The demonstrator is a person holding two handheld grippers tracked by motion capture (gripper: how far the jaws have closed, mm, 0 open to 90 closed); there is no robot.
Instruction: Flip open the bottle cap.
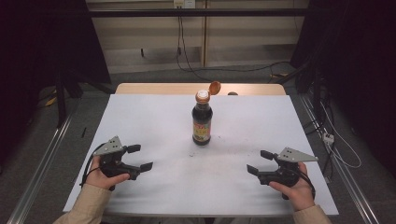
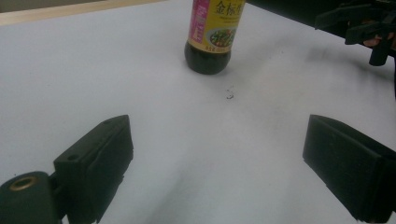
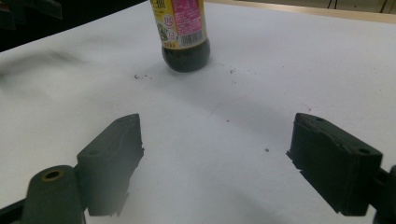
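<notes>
A dark sauce bottle [image 1: 202, 120] stands upright in the middle of the white table [image 1: 154, 116], its orange flip cap [image 1: 214, 87] hinged open. Its yellow and pink label shows on the bottle [image 2: 215, 28] in the left gripper view and on the bottle [image 3: 183, 32] in the right gripper view. My left gripper [image 1: 140, 157] rests near the front left, open and empty, with jaws wide apart. My right gripper [image 1: 259, 161] sits near the front right, open and empty too. Both point inward toward the bottle, well short of it. The left gripper view also catches the right gripper [image 2: 359, 25] at its top right.
Small dark specks [image 1: 192, 153] lie on the white sheet just in front of the bottle. A wooden table edge [image 1: 159, 88] shows beyond the sheet. Cables [image 1: 187, 60] run across the floor behind, and a metal rail [image 1: 42, 154] runs along the left side.
</notes>
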